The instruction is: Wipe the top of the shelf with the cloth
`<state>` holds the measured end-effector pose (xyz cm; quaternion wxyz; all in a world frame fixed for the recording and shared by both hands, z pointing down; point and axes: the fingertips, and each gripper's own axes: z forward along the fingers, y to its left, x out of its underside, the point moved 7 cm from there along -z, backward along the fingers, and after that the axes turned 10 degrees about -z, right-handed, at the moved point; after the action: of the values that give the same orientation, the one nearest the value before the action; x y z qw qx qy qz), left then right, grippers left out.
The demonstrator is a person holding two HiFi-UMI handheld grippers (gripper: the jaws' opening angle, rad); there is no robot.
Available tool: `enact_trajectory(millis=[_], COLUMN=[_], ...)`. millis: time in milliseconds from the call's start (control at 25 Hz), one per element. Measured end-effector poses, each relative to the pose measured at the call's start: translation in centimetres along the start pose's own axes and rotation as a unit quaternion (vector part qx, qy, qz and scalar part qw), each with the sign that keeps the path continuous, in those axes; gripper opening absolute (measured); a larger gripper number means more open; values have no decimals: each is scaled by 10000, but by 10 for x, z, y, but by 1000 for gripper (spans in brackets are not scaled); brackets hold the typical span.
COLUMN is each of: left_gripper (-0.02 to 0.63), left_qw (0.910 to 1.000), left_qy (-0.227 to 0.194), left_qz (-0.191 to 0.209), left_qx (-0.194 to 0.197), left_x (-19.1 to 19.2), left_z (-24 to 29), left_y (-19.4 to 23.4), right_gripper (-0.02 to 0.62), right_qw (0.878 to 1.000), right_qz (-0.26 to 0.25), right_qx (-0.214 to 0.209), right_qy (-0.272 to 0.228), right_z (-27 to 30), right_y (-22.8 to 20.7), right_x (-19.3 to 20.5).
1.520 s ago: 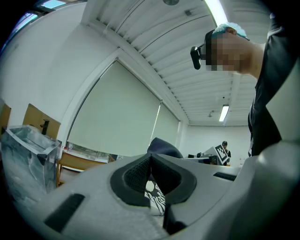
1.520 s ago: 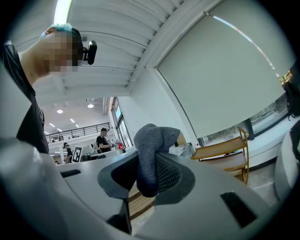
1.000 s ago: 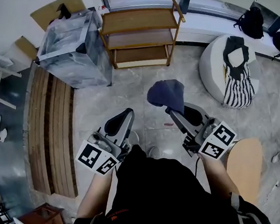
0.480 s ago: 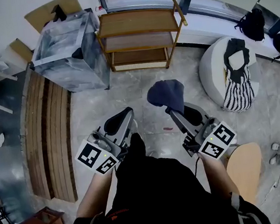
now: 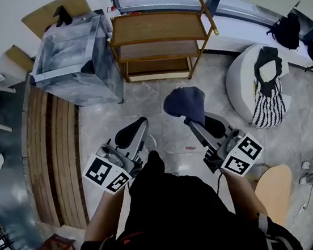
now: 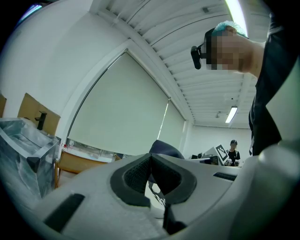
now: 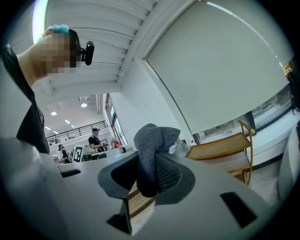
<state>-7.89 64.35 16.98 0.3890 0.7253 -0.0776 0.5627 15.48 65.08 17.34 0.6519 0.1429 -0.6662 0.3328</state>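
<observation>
Change: the shelf (image 5: 158,28) is sitting a little larger and lower in the head view than a second ago, and the wrapped box (image 5: 74,61) beside it is drifting left, while both grippers are keeping their place in the frame
Meaning: the person is probably walking up to the shelf; this is approach only, and wiping is not yet begun
Cloth: the dark blue cloth (image 5: 185,105) is bunching over the tip of the right gripper (image 5: 189,122), above the floor (image 5: 153,96), between the person and the shelf and well apart from the shelf top
Right fingers: the fingers (image 7: 171,176) are pinching a fold of the cloth, the rest flopping over the tip
Left fingers: the left gripper (image 5: 132,133) is carrying nothing, its fingers (image 6: 136,176) pressing together at the tip
Pose: both forearms are reaching forward from the waist, elbows bent, grippers side by side and near each other, pointing toward the shelf and tilting upward, so the gripper views are taking in blind and ceiling
Next: the right gripper is likely needing to go forward and tip down so the cloth is lying flat on the top board
</observation>
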Motion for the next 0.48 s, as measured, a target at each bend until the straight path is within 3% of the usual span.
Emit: enact_trajectory(millis=[480], left_gripper=[20], left_qw=[9998], left_qy=[179], left_qz=[-3], left_qx=[96], left_x=[-63], left_z=[42], left_y=[126], right_gripper=[84], right_qw=[9996], right_qz=[25], right_qx=[227], right_qy=[141], right_z=[123], right_y=[-55], right_x=[-24])
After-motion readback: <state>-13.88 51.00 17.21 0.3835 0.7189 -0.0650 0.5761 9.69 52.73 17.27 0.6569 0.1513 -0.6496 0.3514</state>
